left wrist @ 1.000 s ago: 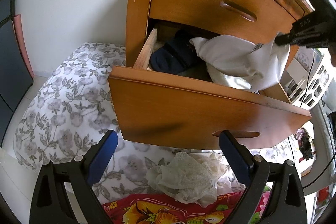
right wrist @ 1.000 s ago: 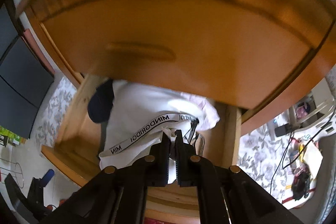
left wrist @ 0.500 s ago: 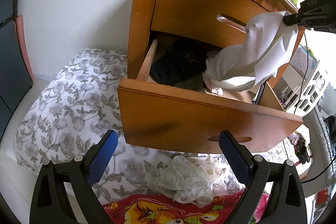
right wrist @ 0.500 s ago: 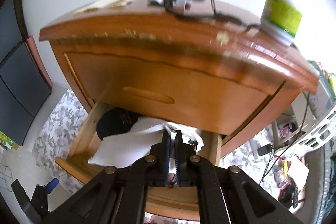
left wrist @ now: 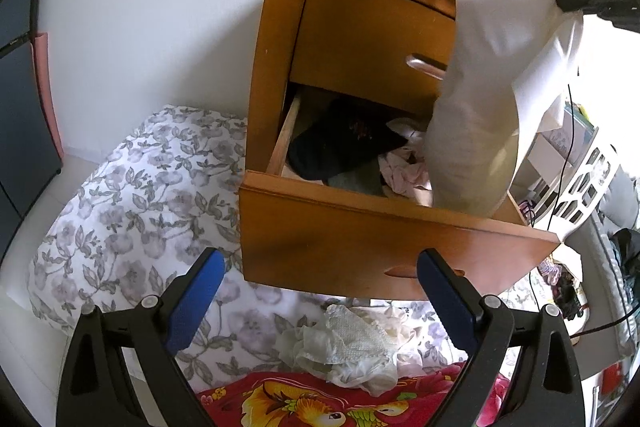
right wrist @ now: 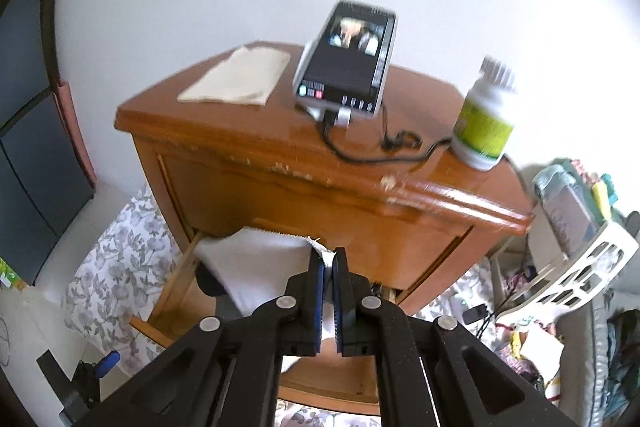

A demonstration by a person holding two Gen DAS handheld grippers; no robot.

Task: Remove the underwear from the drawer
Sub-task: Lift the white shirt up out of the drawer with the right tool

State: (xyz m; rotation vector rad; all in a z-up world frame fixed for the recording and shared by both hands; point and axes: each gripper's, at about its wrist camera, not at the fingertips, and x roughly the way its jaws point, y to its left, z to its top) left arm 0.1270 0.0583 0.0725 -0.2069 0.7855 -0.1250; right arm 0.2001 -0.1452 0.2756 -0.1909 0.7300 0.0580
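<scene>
A white wall backs a wooden nightstand (left wrist: 360, 39) that stands beside a bed with a grey floral cover (left wrist: 132, 211); on the nightstand's top sit a phone on a stand (right wrist: 348, 59), a white pill bottle with a green label (right wrist: 486, 123) and a folded beige cloth (right wrist: 240, 77). The lower drawer (left wrist: 360, 243) is pulled well out, while the upper one is closed.

The right tool (right wrist: 328, 275) has its jaws pressed together on an edge of the white underwear (left wrist: 492, 99), and the garment hangs from it in a long drape in front of the upper drawer. Its lower end appears to reach down to about the drawer's rim on the right side, so whether it is fully clear of the drawer cannot be told from either view. The left tool (left wrist: 320, 291) stands wide apart and holds nothing, low in front of the drawer face.

Inside the drawer a dark garment (left wrist: 340, 143) and some pale pink fabric (left wrist: 404, 171) are left. A crumpled white lace piece (left wrist: 344, 347) lies on the bed below the drawer, next to a red floral cloth (left wrist: 320, 399).

As a judgement, the grasp and most of the lift are done; what is left is to carry the white piece clear and set it down, and perhaps the other garments after it
</scene>
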